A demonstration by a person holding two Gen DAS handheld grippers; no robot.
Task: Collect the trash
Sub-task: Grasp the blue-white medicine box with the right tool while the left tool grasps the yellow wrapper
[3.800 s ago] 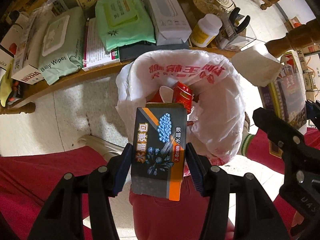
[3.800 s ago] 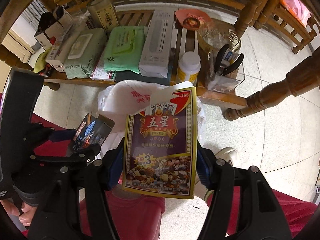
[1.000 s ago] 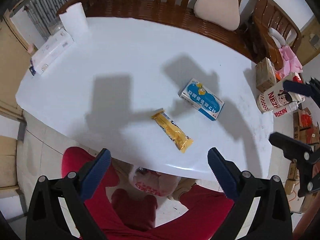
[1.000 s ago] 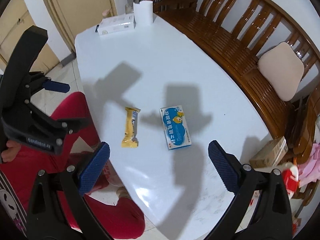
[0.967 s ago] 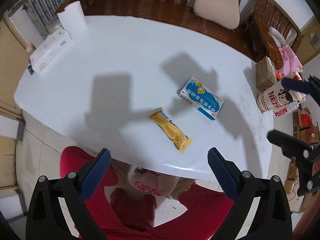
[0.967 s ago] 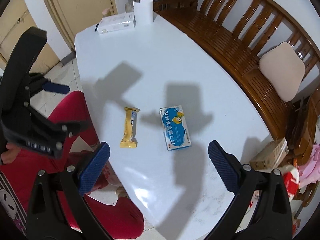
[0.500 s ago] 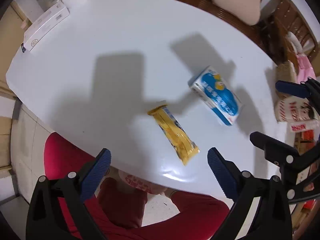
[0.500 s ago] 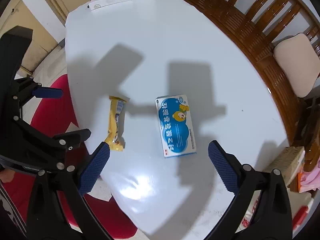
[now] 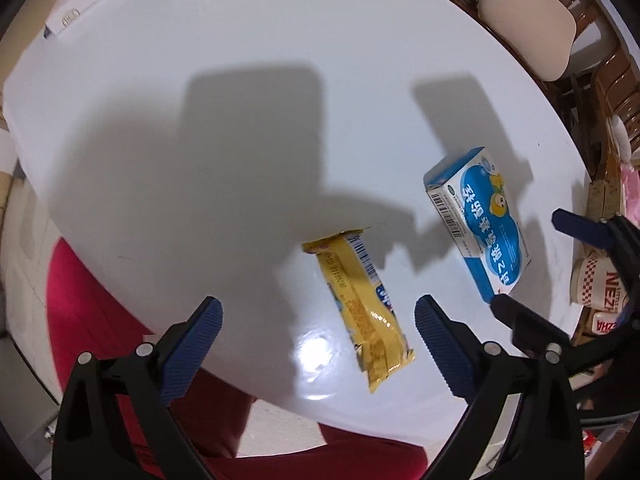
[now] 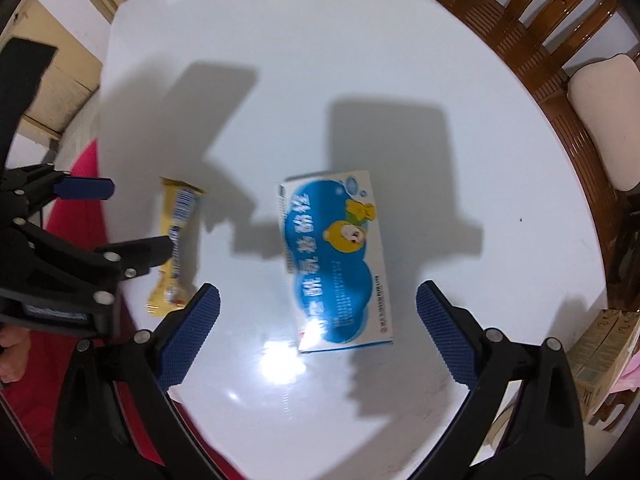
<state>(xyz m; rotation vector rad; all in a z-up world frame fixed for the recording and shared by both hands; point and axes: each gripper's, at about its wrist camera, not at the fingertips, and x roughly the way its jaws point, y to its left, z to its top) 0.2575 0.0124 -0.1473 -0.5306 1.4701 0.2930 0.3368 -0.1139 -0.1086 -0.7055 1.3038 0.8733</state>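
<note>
Hovering both grippers, jaws apart, empty: left gripper over the crinkly yellow snack wrapper, right gripper over the flat blue-and-white cardboard box on the white table; we should straddle across widths

Yellow wrapper, blue-and-white box with perhaps a yellow cartoon bear, glossy white table, blue gripper pads.

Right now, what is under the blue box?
The blue box lies flat on the white table, apart from the yellow wrapper. Whether anything is beneath it is hidden.
</note>
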